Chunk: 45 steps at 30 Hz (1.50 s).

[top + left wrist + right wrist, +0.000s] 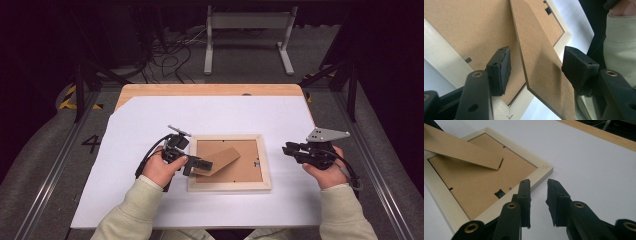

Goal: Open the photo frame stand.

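A light wooden picture frame [265, 167] lies face down on the white sheet, its brown backing board [245, 170] upward. Its brown stand leg [223, 158] is raised off the backing at a slant. My left gripper [200, 164] reaches in from the frame's left side. In the left gripper view the stand leg [541, 65] runs between the jaws of my left gripper [536, 50]; the left pad [500, 70] is clear of it, and the gripper is open. My right gripper [287, 148] hovers right of the frame, open and holding nothing. In its own view my right gripper [538, 182] points at the frame's corner [544, 168].
The white sheet [150, 200] covers most of the wooden table [210, 90]. Small black clips [499, 193] sit on the backing's edge. A sleeve [621, 45] of the other arm is close by on the right. Cables [170, 60] and a white metal stand [247, 22] lie beyond the table.
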Tool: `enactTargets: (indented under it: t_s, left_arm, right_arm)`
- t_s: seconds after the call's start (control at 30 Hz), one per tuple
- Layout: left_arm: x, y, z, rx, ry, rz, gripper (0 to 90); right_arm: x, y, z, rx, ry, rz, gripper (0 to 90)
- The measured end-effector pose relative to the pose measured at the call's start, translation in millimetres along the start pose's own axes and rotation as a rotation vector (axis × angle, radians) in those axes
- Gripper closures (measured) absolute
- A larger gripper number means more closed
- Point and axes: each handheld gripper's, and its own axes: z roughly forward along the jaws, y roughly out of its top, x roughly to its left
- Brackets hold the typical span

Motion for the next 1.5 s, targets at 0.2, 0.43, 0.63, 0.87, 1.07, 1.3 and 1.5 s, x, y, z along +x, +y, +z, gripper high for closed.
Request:
enactTargets:
  t_s: [0.2,0.43,0.63,0.87,1.07,1.3,1.5]
  left_arm:
    - [-0.3,0.3,4.3,0.026,-0.037,-0.011,45.3]
    - [-1.3,-0.4,2.9,-0.006,-0.083,-0.013,56.3]
    - [-0.1,-1.1,1.6,-0.029,-0.118,-0.042,61.9]
    - [-8.5,-3.6,-2.3,-0.062,-0.112,-0.044,66.4]
    - [-14.6,-5.9,-6.8,-0.110,-0.112,-0.035,73.7]
    - [-18.4,-8.2,-13.2,-0.157,-0.108,-0.025,78.4]
    - [-20.1,-9.1,-22.7,-0.205,-0.154,-0.004,86.3]
  right_arm:
    - [0.1,0.0,0.4,0.000,0.001,0.000,72.8]
    - [-0.2,-0.3,0.7,0.001,0.002,0.003,72.5]
    - [-0.7,-0.6,0.3,0.001,0.000,0.005,72.3]
    - [-2.0,-0.7,-2.0,-0.003,-0.004,0.007,72.3]
    - [-4.6,-1.9,-5.1,-0.010,-0.011,0.014,72.5]
    - [-9.9,-4.1,-11.1,-0.018,-0.025,0.026,72.9]
    - [-13.8,-6.2,-15.1,-0.022,-0.034,0.038,73.0]
